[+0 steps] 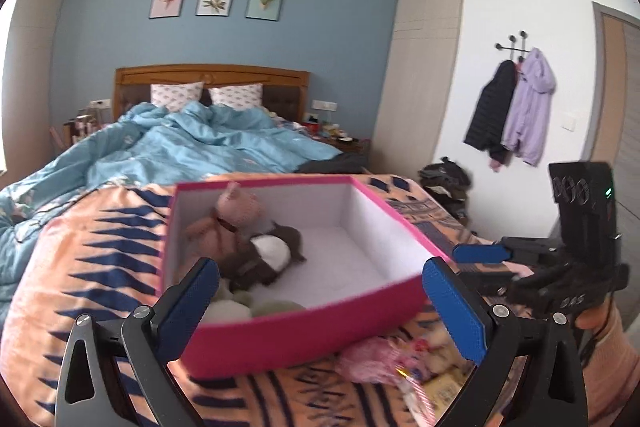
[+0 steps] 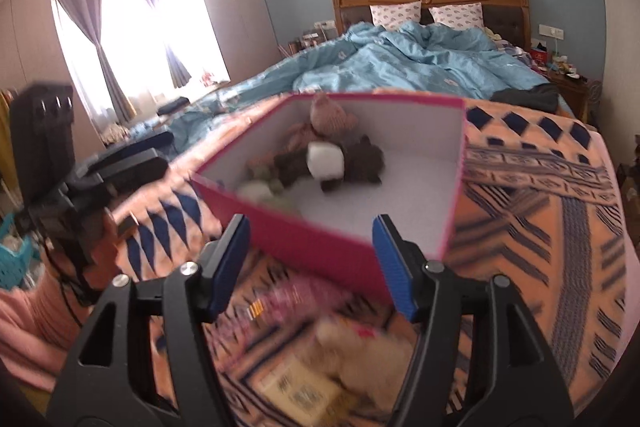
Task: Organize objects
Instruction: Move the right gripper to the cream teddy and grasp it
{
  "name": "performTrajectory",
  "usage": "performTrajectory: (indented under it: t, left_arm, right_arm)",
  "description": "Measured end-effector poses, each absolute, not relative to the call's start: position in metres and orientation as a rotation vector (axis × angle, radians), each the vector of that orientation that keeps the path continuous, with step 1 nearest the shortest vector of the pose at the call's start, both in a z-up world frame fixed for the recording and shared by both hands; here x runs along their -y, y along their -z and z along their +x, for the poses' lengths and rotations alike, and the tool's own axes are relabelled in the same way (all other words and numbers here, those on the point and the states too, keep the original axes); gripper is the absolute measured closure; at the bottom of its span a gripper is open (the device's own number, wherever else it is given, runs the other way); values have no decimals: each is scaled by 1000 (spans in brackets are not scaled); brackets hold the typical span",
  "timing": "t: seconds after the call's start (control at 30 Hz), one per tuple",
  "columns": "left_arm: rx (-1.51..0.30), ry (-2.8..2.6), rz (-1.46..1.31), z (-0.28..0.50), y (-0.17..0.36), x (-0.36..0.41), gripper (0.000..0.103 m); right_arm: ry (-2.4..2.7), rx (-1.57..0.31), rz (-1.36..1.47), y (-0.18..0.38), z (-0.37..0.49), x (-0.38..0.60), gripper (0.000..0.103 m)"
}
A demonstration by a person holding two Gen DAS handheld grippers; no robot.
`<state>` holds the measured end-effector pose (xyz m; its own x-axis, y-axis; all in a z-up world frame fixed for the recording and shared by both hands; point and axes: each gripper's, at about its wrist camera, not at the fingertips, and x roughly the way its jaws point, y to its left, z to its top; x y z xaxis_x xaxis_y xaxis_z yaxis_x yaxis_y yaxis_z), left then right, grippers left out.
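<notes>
A pink box (image 1: 304,331) with a white inside stands open on the orange patterned blanket (image 1: 100,267). In it lie a pink teddy bear (image 1: 236,215), a brown and white plush (image 1: 264,255) and a pale green plush (image 1: 276,307). My left gripper (image 1: 320,279) is open wide in front of the box's near wall, nothing between its blue pads (image 1: 192,299). My right gripper (image 2: 312,227) is open before the box's near corner (image 2: 312,239), over a blurred cream plush (image 2: 360,343) and a pink packet (image 2: 296,299). The bear (image 2: 328,115) shows there too.
A yellowish card (image 2: 304,387) lies by the cream plush. Pink packets (image 1: 372,359) lie right of the box front. Behind are a blue duvet (image 1: 180,143), two pillows and a wooden headboard. Jackets (image 1: 516,107) hang on the right wall. A teal basket (image 2: 16,263) sits on the floor at left.
</notes>
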<state>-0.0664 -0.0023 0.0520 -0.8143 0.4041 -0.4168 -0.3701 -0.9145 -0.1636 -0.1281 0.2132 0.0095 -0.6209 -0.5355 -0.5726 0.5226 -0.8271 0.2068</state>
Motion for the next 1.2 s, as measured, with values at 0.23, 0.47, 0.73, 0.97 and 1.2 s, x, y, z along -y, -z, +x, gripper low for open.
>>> performTrajectory:
  t: [0.23, 0.47, 0.73, 0.97, 1.2]
  left_arm:
    - [67, -2557, -666, -38, -28, -29, 0]
    - [32, -2484, -712, -23, -9, -54, 0]
    - [26, -2452, -765, -20, 5, -63, 0]
    - [6, -2452, -783, -19, 8, -64, 0]
    - [9, -2429, -760, -17, 2, -66, 0]
  right_arm:
    - [2445, -74, 985, 30, -104, -238, 38]
    - [2434, -209, 1095, 63, -106, -245, 38]
    - [2358, -374, 1079, 74, -118, -228, 38]
    - [2233, -417, 1155, 90, -135, -214, 54]
    - [2293, -206, 1145, 67, -123, -236, 60]
